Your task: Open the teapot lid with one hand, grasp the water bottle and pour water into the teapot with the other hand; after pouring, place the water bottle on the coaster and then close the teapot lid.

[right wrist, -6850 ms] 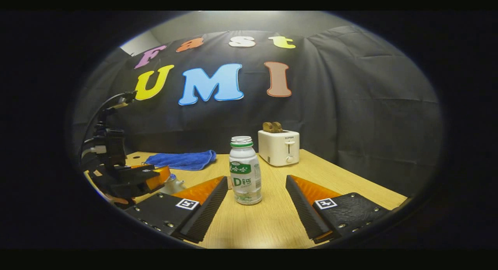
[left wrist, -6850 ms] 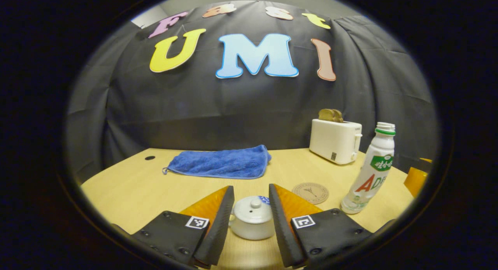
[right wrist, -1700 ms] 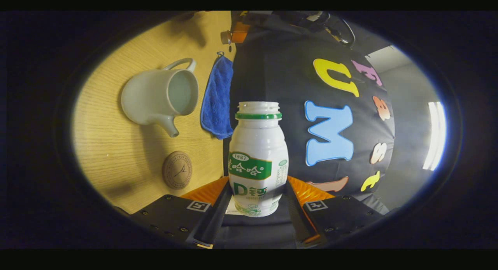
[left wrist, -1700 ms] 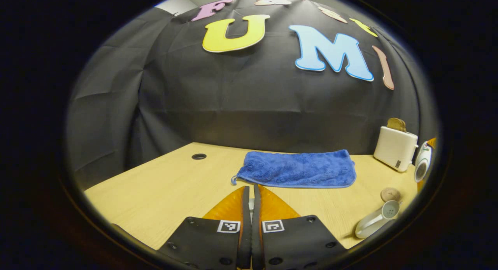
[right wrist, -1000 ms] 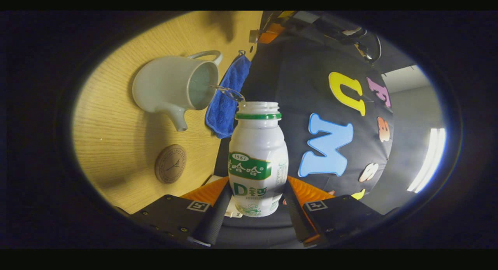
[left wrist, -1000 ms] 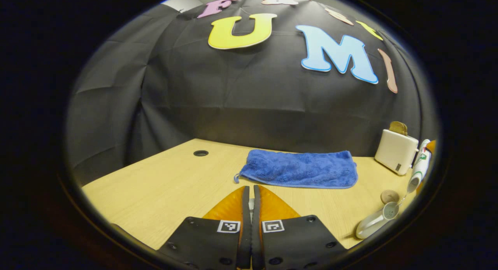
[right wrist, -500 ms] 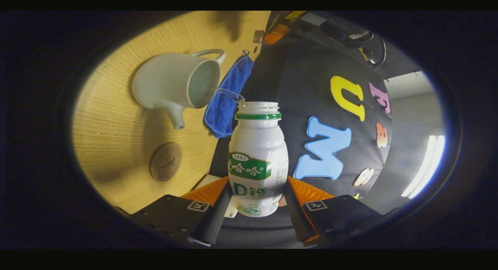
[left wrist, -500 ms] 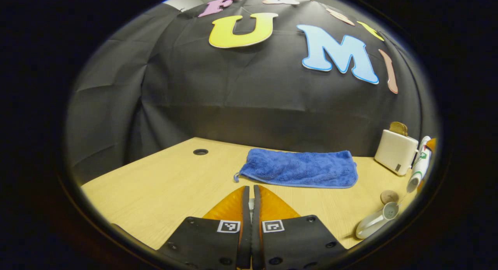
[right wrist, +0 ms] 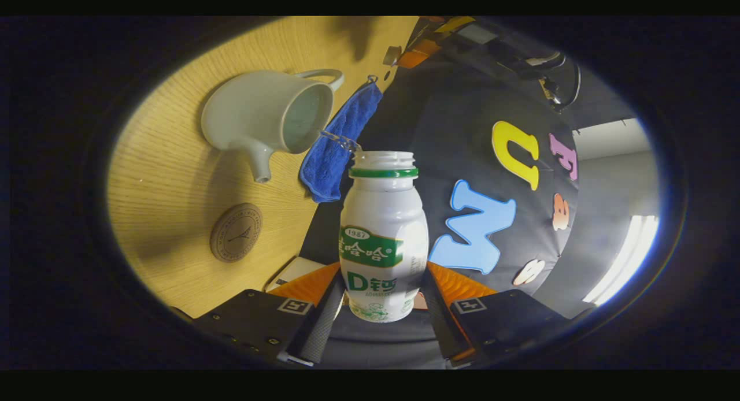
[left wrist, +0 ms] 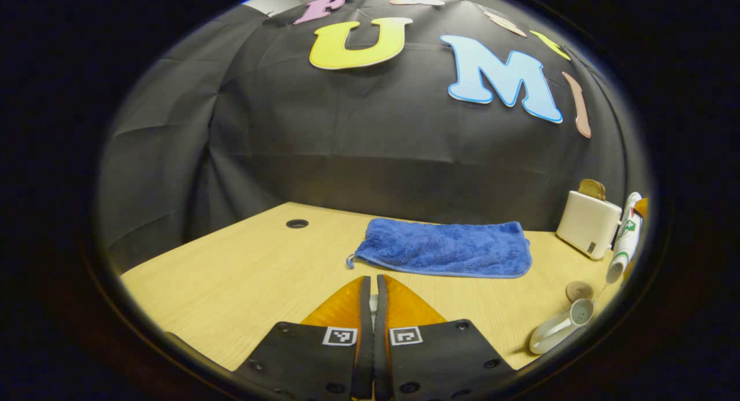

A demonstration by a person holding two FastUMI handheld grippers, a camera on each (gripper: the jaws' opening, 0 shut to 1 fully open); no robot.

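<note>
two jaws of the right gripper [right wrist: 377,308] clamp the bottle [right wrist: 383,239] low on its body, at six o'clock in the right gripper view. since a second ago the bottle has tipped further: the bench [right wrist: 173,158] has swung more toward nine o'clock, and a thin stream leaves the bottle's mouth at eleven o'clock into the open teapot [right wrist: 266,118]. pouring is under way, i judge, not finished. the coaster [right wrist: 236,232] lies bare at eight o'clock, beside the teapot.

in the left gripper view the left gripper [left wrist: 370,326] has held its place, jaws nearly closed on a pale sliver, likely the lid, though i cannot tell. the towel [left wrist: 442,248] lies at twelve o'clock beyond, the toaster [left wrist: 588,223] at three o'clock.
</note>
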